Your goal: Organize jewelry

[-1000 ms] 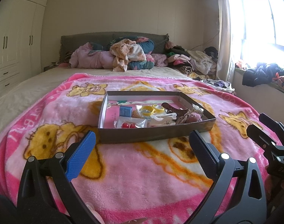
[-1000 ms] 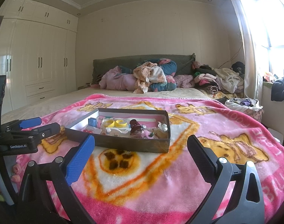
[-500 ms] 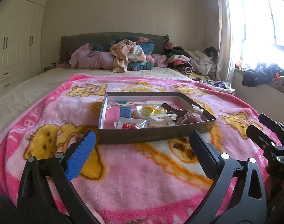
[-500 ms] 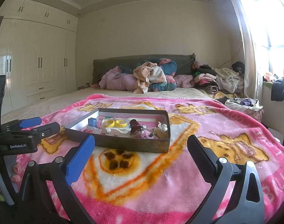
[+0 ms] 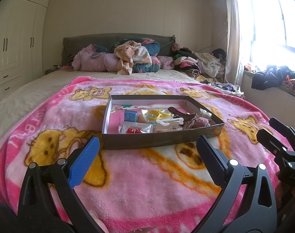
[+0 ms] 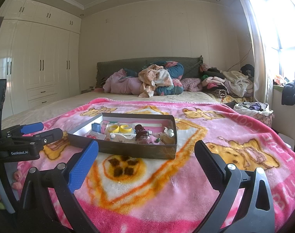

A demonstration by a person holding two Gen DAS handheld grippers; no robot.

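- Jewelry and hair bits are all piled in one shallow dark cardboard box sitting on the pink teddy-bear blanket on the bed.
- Inside, from what I can make out: a small blue case toward the left, yellow rings in the middle, a clear packet with red earrings at the near edge, a white clip, a brown hair claw, and some pinkish scrunchie-looking stuff crammed at the right end.
- Left gripper hangs low over the blanket just short of the box, fingers spread wide, nothing between them.
- Right gripper is the same deal from the other side: spread wide, holding nothing, aimed at the box's near wall.
- Honestly can't call the stage. Everything being in the box fits "just gathered up" as much as "about to get sorted", and the pile looks jumbled either way.
- If anything gets picked, my guess is it needs a careful reach over the near wall and a narrow pinch, since the pieces are tiny and overlapping.
- That slippery packet and the tangled right corner look like the likeliest places to snag a neighbour.
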